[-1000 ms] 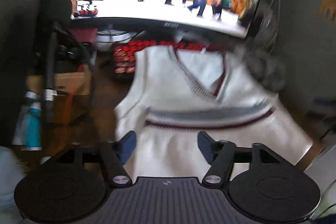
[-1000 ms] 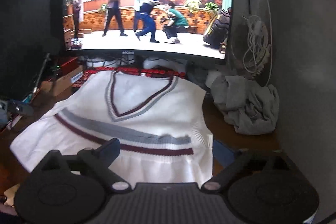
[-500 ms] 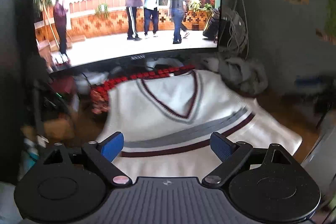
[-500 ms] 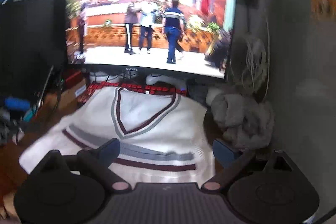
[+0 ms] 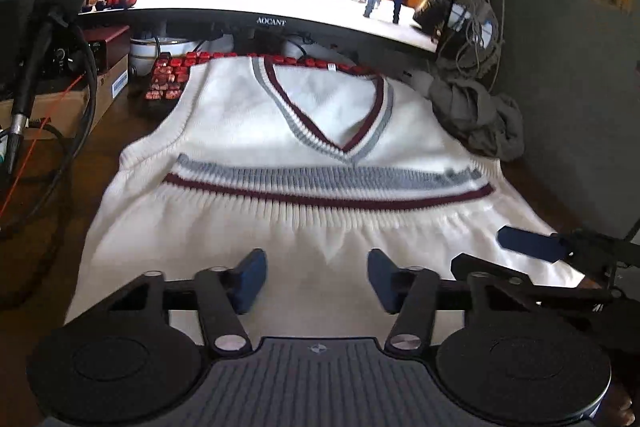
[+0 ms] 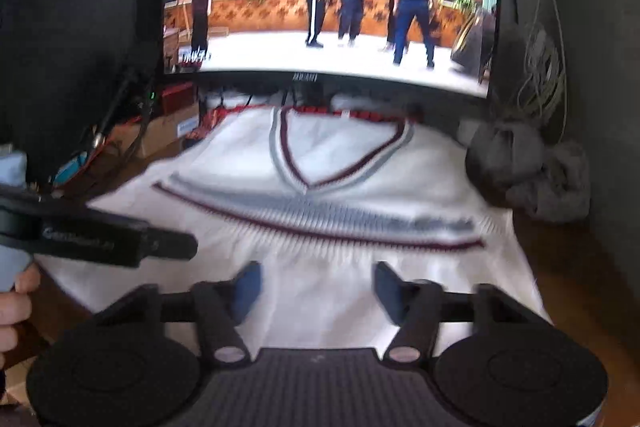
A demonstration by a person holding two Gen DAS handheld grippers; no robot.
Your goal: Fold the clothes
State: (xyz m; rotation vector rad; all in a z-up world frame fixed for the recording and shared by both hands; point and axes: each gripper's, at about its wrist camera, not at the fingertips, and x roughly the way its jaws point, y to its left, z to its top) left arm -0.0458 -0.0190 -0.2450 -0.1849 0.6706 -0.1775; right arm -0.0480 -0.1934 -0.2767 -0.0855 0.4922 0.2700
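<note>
While the vest [image 5: 304,227] lies flat, both claws, left [image 5: 316,281] and right [image 6: 316,291], hover spread above its hem.

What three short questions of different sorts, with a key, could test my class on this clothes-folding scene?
1. True or false: the white vest is already folded in half.
2. Which lies right of the vest: A) grey crumpled cloth B) a shoe C) a plate?
3. Fill in: the left gripper and right gripper both have their jaws ____.

Key: 1 false, it lies spread flat; 2 A; 3 open.
</note>
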